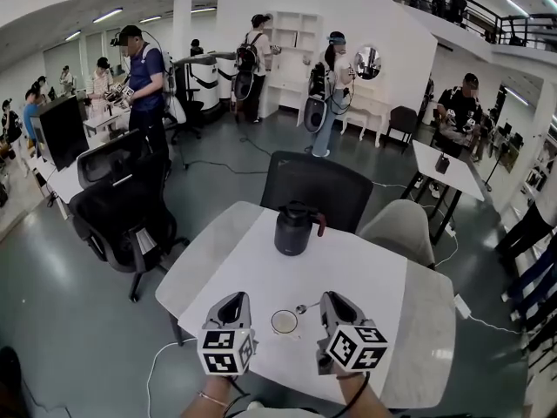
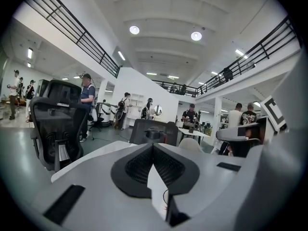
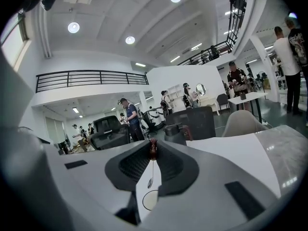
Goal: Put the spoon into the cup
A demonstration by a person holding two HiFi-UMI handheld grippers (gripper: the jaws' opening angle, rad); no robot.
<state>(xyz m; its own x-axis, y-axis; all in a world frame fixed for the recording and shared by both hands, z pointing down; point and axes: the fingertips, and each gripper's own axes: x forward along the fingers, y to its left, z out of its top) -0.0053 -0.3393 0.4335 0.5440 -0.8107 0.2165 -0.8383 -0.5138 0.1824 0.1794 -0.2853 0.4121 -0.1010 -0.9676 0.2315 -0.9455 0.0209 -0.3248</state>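
Right gripper (image 3: 153, 150): fingers (image 3: 169, 166) are squeezing nearly together at the tips and gripping the reddish handle end of 1 spoon (image 3: 150, 182). The spoon is being held in the air, not resting on anything. Its long axis is slanting. The handle end is sitting high at the fingertips, and the bowl end is pointing down and toward the person's left, at the cup. In the head view the bowl is hanging just beside the right edge of the rim, not inside.

Left gripper (image 2: 153, 146): fingers are meeting at the tips with nothing between them, so it is carrying nothing. Only bare tabletop and a sliver of the cup's rim are showing through the wedge under the tips.

Counts:
- 2 grippers, side by side over the near edge, both pointing away from the person.
- 1 spoon.
- 1 cup (image 1: 284, 322), standing upright with its mouth up, looking empty, on the table (image 1: 261, 268) between the 2 grippers.
- 1 dark jug (image 1: 293, 230) with a lid and a handle sticking out to its right, standing upright near the far edge, well apart from the cup.
- 1 white table under all of it.
- 2 chairs at the far side: 1 dark chair (image 1: 318, 185) behind the jug and 1 pale chair (image 1: 400, 229) to its right.

Several people are standing and sitting around the room behind. I can't get a firm count.
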